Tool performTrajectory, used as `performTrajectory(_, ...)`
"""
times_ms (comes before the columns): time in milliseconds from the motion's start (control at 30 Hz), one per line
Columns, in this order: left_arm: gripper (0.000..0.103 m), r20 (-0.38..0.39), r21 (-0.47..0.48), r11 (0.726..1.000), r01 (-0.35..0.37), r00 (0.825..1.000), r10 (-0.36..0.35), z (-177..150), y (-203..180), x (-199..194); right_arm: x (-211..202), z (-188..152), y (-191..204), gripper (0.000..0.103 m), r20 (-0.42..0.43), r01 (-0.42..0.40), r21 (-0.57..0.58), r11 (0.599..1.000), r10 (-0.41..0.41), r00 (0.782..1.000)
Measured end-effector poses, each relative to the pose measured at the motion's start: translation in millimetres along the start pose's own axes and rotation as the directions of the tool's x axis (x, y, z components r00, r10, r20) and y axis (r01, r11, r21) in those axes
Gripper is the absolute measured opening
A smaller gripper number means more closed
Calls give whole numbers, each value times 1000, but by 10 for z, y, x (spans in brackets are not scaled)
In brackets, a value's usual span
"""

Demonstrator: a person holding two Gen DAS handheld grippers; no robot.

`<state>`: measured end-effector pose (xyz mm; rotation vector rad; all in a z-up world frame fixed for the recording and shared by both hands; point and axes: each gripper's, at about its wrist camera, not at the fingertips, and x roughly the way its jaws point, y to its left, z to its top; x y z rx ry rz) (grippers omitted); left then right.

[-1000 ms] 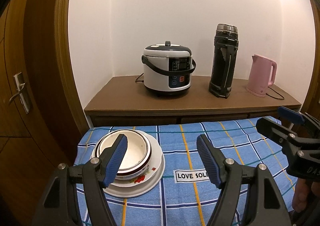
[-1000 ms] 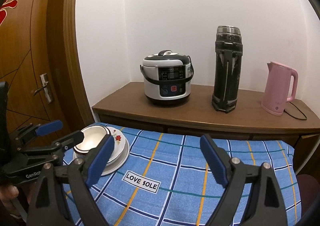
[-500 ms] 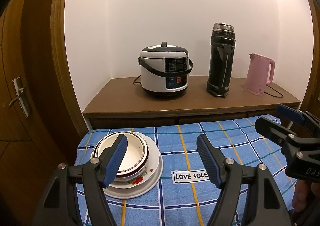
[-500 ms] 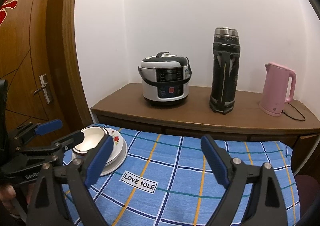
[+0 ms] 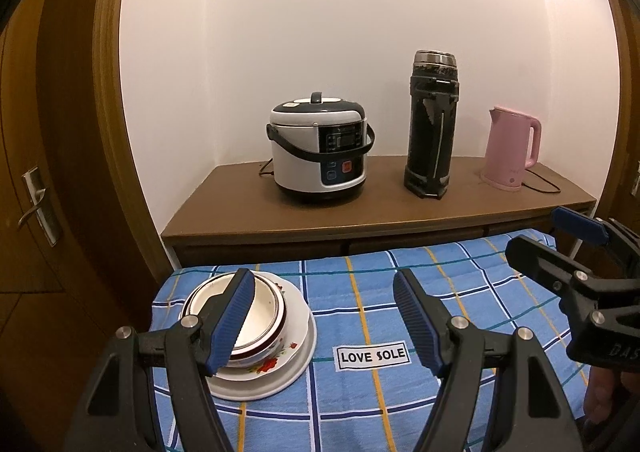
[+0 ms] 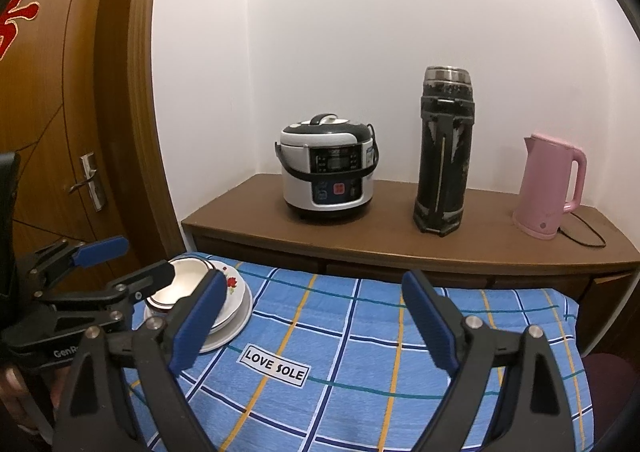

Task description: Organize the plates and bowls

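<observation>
- A worktop (image 5: 400,412) in front wears a blue checked cloth with yellow, white and dark lines; a white label (image 5: 372,355) on it reads "LOVE SOLE".
- A white plate (image 5: 296,368) lies on the cloth at its left, far corner, with a flowered dish and a bowl (image 5: 260,316) nested on it.
- Behind, a brown shelf (image 5: 240,208) bears a cooker (image 5: 320,150), a black flask (image 5: 430,124) and a pink kettle (image 5: 512,150), all upright and apart, in a row.
</observation>
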<state>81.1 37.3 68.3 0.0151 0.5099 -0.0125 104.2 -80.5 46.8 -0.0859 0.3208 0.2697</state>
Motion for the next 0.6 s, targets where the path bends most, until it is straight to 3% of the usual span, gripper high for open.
performTrajectory(233, 75, 30, 16, 1000, -2, 1000, 2, 46, -85, -45, -76, -14, -43, 91, 9, 9, 1, 1000, -9, 1000)
performTrajectory(300, 85, 52, 9, 1000, 1, 999, -2, 69, -111, -70, -98, -29, -66, 91, 9, 11, 6, 1000, -11, 1000)
performTrajectory(600, 85, 118, 39, 999, 32, 992, -36, 161, -310, -151, -203, -68, -232, 91, 16, 33, 33, 999, -33, 999)
